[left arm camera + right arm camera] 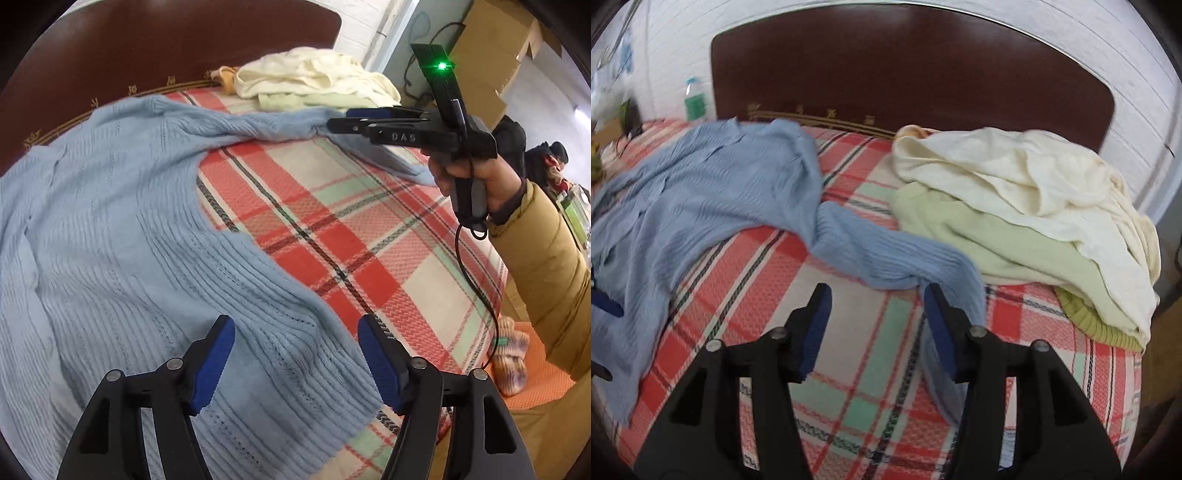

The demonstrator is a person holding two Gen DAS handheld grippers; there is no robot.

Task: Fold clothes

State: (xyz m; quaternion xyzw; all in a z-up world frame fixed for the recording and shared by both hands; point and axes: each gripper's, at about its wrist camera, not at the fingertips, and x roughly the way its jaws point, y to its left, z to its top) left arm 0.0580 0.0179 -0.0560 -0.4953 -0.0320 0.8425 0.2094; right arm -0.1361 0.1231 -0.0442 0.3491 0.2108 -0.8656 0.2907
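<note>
Closest to us in the left wrist view: our left gripper [295, 363], jaws spread wide, nothing between them, hovering over the hem area of the light blue knit sweater [122, 236]. Blue pads [214, 365] sit just above the ribbed fabric; can't tell if they touch it.

The sweater lies spread across the left half of the plaid bedspread [369, 240], body toward us, w/ one sleeve [258, 123] stretched out to the right.

Further out along that sleeve we reach our right gripper [332, 123], held by the person's hand [476, 181] in a mustard jacket cuff, green light on its top. From its own camera the right gripper [877, 299] shows jaws wide apart; the sleeve [897, 258] drapes over the right-side finger and hangs down past it, not pinched between the pads. So it's caught on one finger, not clamped.

Behind the sleeve, still on the bedspread [849, 369]: a heap of cream and pale green clothes [1015, 199], unfolded, right side near the bed edge, just beside the sleeve end.

Back of the scene: dark wood headboard [905, 74] w/ a gold trim line, white brick wall [1145, 99] behind it. Far left, a blurry green bottle [694, 99].
</note>
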